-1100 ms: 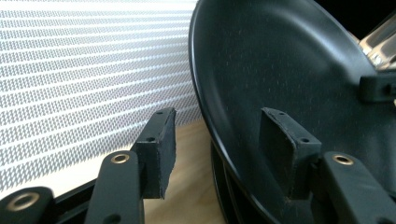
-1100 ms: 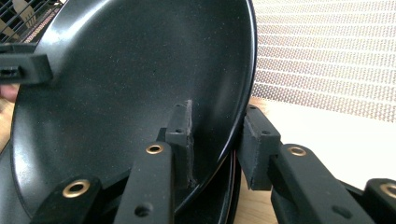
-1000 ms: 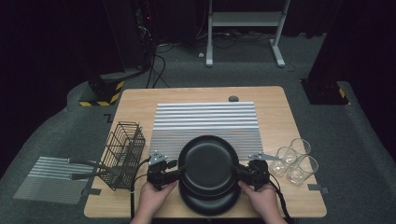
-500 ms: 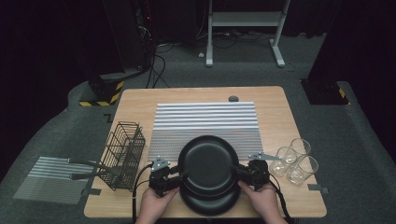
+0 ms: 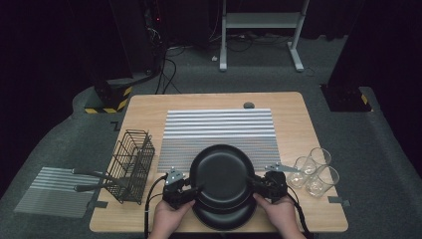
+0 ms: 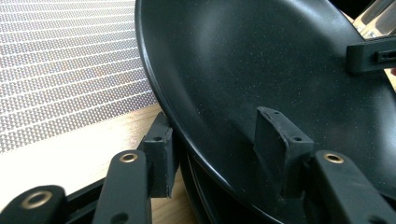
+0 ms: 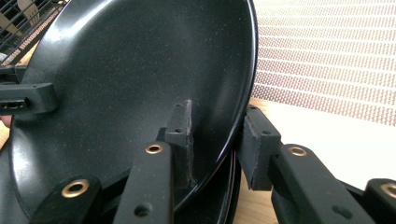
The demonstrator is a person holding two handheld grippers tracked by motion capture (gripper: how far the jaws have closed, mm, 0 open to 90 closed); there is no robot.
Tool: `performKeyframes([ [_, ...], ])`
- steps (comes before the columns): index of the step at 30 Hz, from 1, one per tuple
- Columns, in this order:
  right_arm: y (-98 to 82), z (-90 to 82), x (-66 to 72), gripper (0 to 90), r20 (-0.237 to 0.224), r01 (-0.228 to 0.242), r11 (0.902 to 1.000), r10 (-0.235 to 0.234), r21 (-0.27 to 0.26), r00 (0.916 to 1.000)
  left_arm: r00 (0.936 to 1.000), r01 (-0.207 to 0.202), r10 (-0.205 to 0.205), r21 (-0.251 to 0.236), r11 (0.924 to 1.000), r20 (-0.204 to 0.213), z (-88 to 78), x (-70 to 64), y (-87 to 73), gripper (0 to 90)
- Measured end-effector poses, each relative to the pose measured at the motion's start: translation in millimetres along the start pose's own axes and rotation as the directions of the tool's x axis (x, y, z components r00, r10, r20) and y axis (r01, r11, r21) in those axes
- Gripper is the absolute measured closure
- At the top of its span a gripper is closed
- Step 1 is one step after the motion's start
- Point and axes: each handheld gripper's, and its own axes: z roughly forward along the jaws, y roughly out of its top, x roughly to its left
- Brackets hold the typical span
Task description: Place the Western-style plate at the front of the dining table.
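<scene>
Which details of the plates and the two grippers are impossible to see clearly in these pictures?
- How many plates lie under the top plate: high view, it covers the stack.
- Whether the left gripper presses the rim: left gripper view, the outer jaw is behind the rim.
- The right gripper outer pad's contact: right gripper view, hidden by the rim.
- Contents of the wire basket: too small.

The top plate [image 5: 222,172] is glossy black with fine speckles; the mat [image 5: 219,130] bears grey and white stripes; the counter [image 5: 144,107] is pale wood; the wire basket [image 5: 132,164] at its left edge is black; the glasses [image 5: 314,170] near its right edge are clear.
</scene>
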Motion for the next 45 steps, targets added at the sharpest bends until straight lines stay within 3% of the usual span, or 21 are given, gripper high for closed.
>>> performKeyframes([
  [20,11.9,5.3,-2.7,68.1,0.013,-0.017,0.9998,0.017,0.006,0.9998,0.9995,-0.011,0.01,-0.023,0.9997,-0.031,6.8,3.5,10.8,53.0],
  [24,19.0,7.0,-7.3,69.2,-0.001,-0.038,0.9993,0.038,0.004,0.9993,0.9996,0.009,-0.01,-0.047,0.9989,-0.025,12.9,7.7,14.3,53.7],
  [27,23.3,9.1,-9.5,69.9,0.005,-0.024,0.9997,0.024,-0.008,0.9997,0.9996,0.018,-0.019,-0.062,0.9979,-0.019,14.4,9.3,13.4,53.9],
  [35,23.6,11.1,-14.5,70.1,-0.03,-0.028,0.9993,0.027,-0.023,0.9992,1.0,0.006,-0.006,-0.095,0.9955,0.002,15.4,14.3,9.1,54.3],
  [45,21.9,11.5,-11.2,67.4,-0.012,0.001,0.9998,-0.002,-0.018,0.9999,0.9998,0.01,-0.012,-0.113,0.9936,-0.018,15.6,11.2,5.9,55.2],
])
